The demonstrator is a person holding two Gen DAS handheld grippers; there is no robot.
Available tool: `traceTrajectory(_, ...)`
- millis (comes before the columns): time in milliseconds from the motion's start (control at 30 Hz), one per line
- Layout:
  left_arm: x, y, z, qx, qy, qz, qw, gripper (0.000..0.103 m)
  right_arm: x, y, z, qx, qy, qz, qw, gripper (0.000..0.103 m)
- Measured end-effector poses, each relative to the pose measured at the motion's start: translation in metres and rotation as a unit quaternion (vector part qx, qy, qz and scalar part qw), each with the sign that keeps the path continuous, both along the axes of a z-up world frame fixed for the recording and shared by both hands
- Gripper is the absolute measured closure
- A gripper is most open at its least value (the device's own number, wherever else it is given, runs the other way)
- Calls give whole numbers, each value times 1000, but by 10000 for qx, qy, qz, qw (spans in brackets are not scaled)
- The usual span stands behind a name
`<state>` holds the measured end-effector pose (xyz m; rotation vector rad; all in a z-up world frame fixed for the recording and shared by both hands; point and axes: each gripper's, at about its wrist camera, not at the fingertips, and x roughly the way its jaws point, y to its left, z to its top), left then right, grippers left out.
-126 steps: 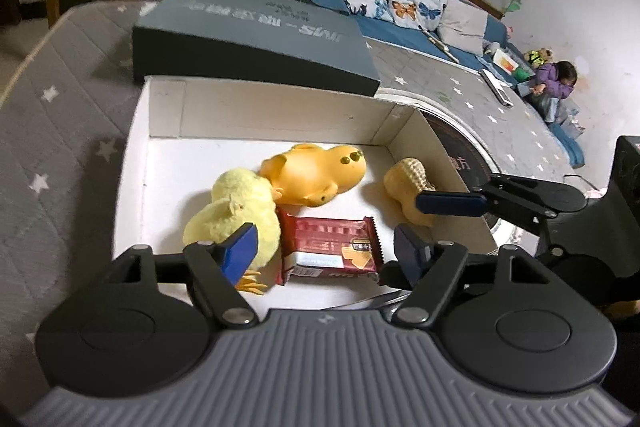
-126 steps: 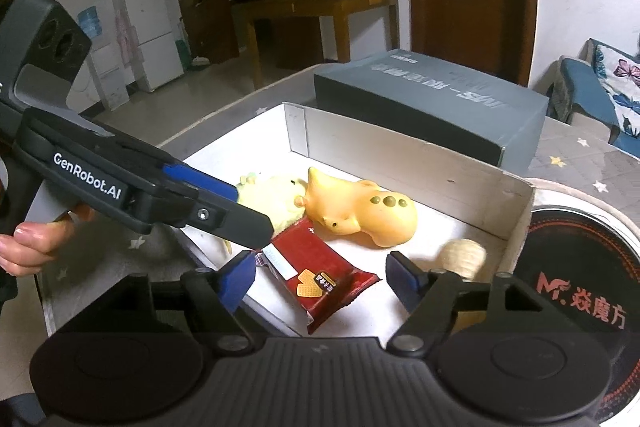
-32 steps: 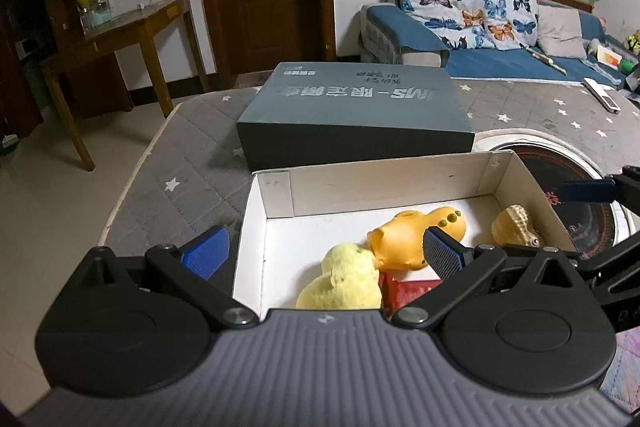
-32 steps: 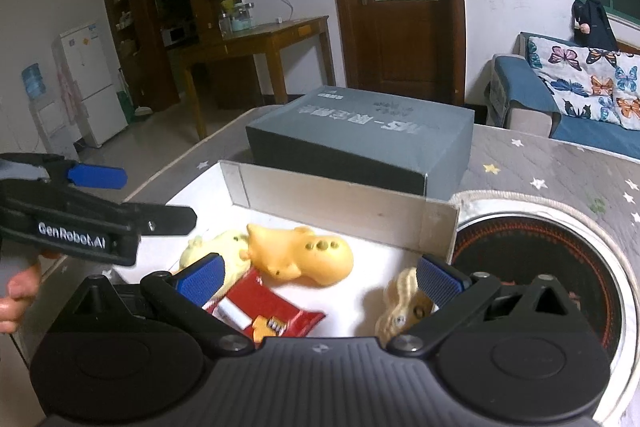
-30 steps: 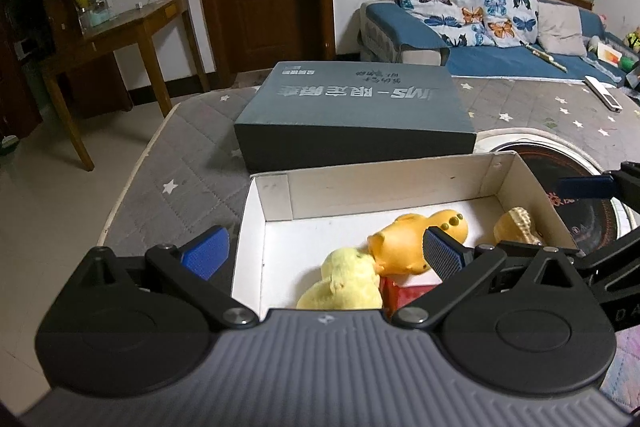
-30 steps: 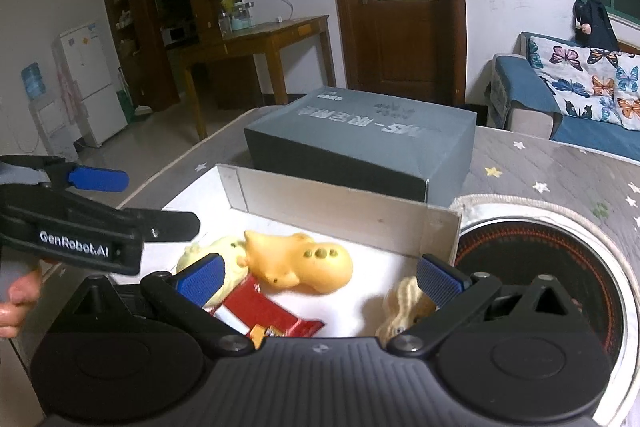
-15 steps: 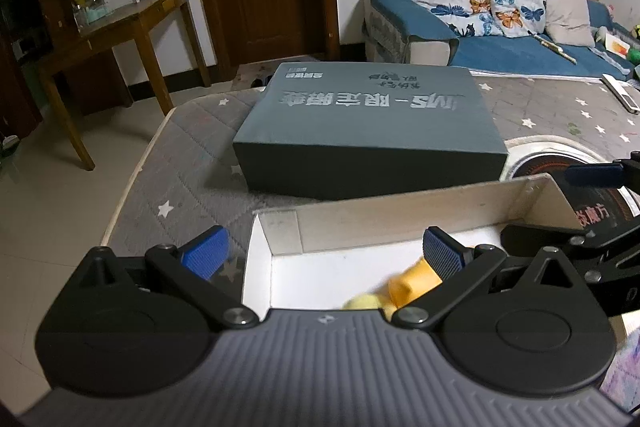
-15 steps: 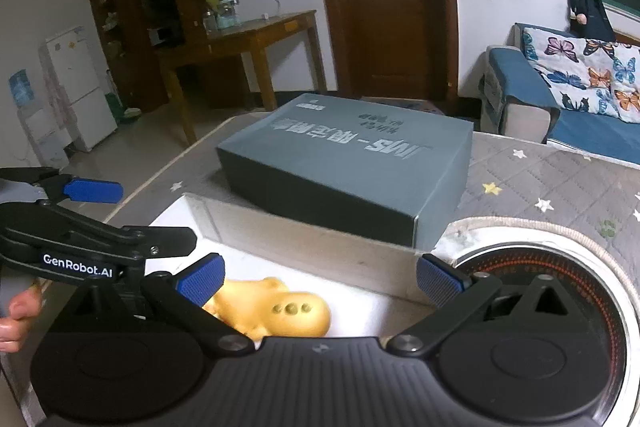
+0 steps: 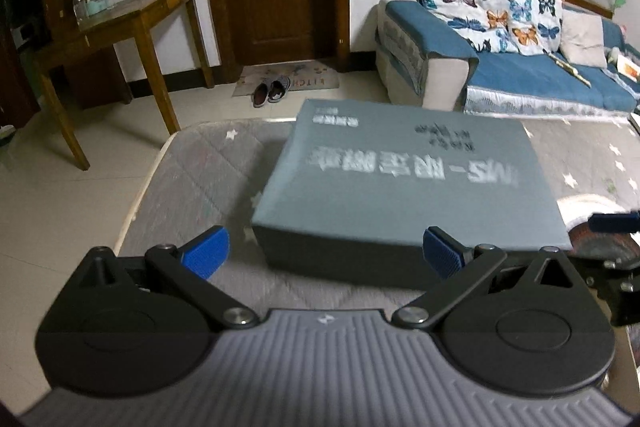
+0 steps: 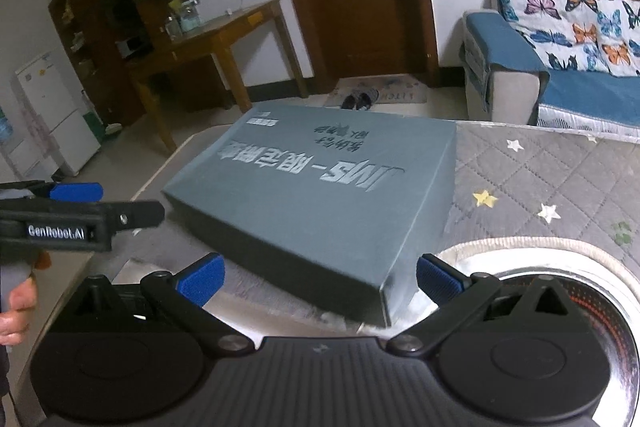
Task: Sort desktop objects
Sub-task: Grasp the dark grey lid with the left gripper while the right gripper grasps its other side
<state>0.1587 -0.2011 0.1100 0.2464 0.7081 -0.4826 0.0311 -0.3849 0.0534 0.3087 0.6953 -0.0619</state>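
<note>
Flat grey-blue cardboard box (image 10: 320,195) lies on the grey star-quilted table cover (image 10: 540,163), long axis left-right, silver lettering upside down, "JMS" legible. Left gripper (image 9: 324,253) and right gripper (image 10: 320,277) both spread wide, empty. "GenRobot.AI" marks the left gripper.

A matt grey-blue cardboard box (image 9: 408,187) with silvery printed lettering is seen on a quilted grey cloth cover with stars (image 9: 200,179). Ribbed blue pads (image 9: 442,253) are fitted on matt black plastic gripper arms. A glossy round metal-rimmed plate (image 10: 600,267) is noted.
</note>
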Motion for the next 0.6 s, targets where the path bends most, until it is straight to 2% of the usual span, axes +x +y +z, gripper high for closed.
traceTrajectory(100,19,-4,-2,-109,43,32,9999,0,14,-7,-6,139,111,-42,9998,0)
traceTrajectory(300,56,-8,-16,-315,404,115,9986,0,37,-22,-19,360,328,-138,9987,0)
traceTrajectory(600,86,-4,-36,-585,778,146,9951,0,55,-44,-44,934,548,-345,9935,0)
